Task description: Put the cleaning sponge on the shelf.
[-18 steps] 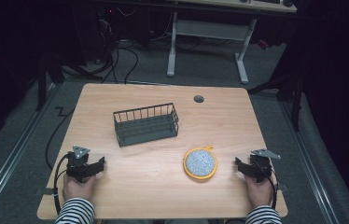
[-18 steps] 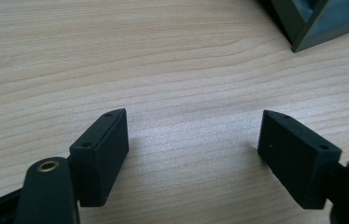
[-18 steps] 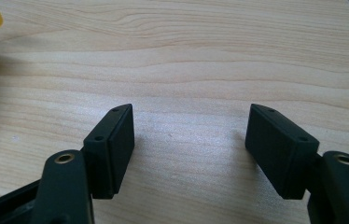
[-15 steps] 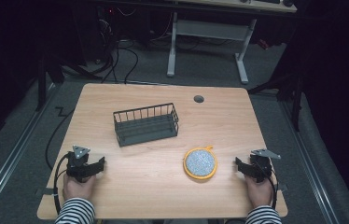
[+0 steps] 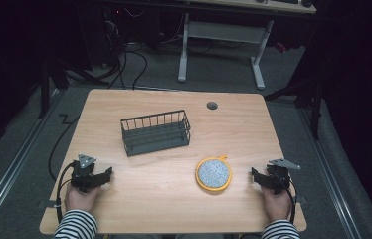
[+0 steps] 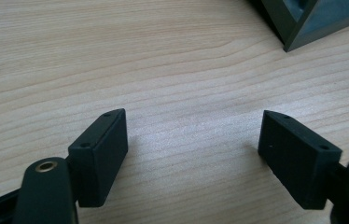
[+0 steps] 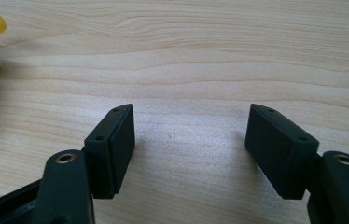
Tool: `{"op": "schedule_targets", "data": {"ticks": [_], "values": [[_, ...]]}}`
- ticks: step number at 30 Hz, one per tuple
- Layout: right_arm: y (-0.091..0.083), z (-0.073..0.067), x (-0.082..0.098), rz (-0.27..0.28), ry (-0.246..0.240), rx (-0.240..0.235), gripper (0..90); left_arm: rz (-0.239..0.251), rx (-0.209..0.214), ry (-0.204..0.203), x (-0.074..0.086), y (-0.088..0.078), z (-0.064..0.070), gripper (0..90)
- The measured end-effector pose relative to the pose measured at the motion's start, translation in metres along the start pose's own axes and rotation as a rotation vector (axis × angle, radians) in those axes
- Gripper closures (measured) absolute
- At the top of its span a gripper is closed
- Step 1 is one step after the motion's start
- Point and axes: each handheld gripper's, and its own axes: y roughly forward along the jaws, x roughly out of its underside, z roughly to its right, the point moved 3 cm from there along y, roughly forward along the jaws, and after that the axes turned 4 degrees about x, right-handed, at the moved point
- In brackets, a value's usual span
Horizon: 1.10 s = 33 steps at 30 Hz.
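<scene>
Left gripper (image 5: 105, 174) sits at the near-left corner of the light wooden table (image 5: 233, 129), held by a hand (image 5: 78, 198) in a striped sleeve — jaws spread wide, nothing between them, just bare wood in the left gripper view (image 6: 193, 135). Dark grey wire basket (image 5: 156, 132) stands upright at centre-left, well apart from both grippers; its corner shows at the top right of the left gripper view (image 6: 303, 21). Round grey speckled pad with yellow rim and small yellow loop (image 5: 214, 174) lies flat right of centre, near the front. Right gripper (image 5: 254, 177) rests near the pad, not touching — jaws wide open, empty (image 7: 189, 133).
</scene>
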Motion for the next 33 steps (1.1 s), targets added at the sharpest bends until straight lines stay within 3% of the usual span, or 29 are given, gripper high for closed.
{"op": "schedule_targets", "data": {"ticks": [6, 11, 16, 18, 33], "values": [[0.000, 0.000, 0.000, -0.001, 0.001, 0.001, 32.9, 0.003, 0.014, 0.000, -0.001, 0.000, -0.002, 24.9], [0.000, -0.001, 0.000, -0.001, -0.013, 0.007, 32.8, 0.003, 0.047, -0.055, -0.002, -0.003, -0.004, 25.4], [0.000, -0.001, 0.000, 0.000, -0.013, 0.006, 32.6, -0.016, 0.062, -0.049, -0.004, -0.006, -0.002, 27.9], [0.000, -0.001, 0.000, -0.001, -0.012, 0.007, 32.6, -0.012, 0.104, -0.077, -0.010, -0.009, 0.000, 30.9], [0.000, -0.001, 0.000, -0.001, -0.013, 0.004, 32.6, -0.001, 0.181, -0.052, -0.053, -0.030, 0.011, 34.6]]}}
